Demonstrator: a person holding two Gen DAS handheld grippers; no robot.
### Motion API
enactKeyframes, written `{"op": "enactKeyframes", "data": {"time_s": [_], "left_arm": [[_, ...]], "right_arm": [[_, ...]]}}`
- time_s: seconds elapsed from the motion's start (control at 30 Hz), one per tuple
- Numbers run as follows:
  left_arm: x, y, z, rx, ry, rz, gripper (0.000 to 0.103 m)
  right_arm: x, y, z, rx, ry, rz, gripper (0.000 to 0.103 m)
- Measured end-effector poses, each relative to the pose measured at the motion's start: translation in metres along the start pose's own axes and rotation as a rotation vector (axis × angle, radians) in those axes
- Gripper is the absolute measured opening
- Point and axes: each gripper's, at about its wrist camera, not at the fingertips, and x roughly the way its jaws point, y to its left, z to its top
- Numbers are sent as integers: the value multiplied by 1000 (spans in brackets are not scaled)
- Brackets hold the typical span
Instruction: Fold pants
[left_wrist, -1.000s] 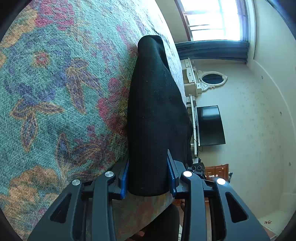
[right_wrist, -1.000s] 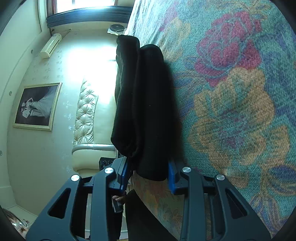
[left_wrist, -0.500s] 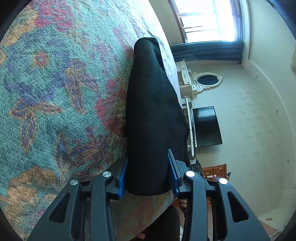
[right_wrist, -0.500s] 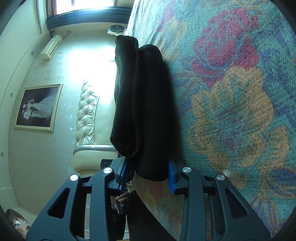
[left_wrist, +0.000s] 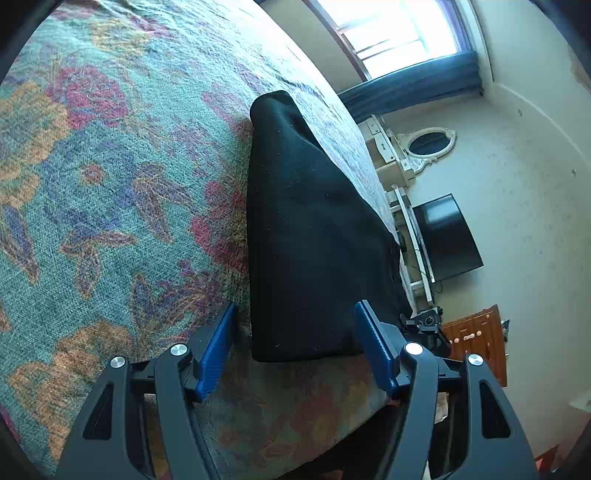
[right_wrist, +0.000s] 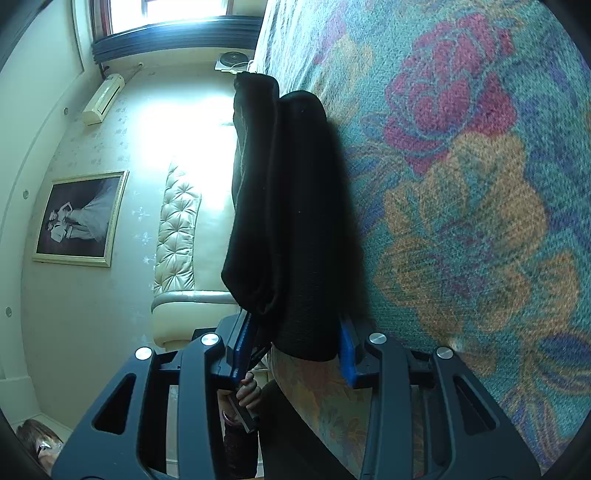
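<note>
Folding black pants on a floral bed, one claw freed and one clamped.

Your left claw (left_wrist: 293, 341) has just been opening; its blue pads (left_wrist: 216, 349) stand clear on either side of the folded pants' (left_wrist: 314, 236) near end. Your right claw (right_wrist: 293, 347) stands narrow, pads pressed on the bundle's (right_wrist: 291, 221) end. Beyond both, the pants stretch away along the edge of the bedspread (left_wrist: 110, 184).
</note>
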Motion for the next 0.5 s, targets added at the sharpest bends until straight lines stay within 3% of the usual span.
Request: {"op": "enactKeyframes", "data": {"time_s": [0.5], "left_arm": [[10, -17, -7, 74, -12, 145, 71]], "right_arm": [[-6, -4, -2, 0, -8, 19, 37]]}}
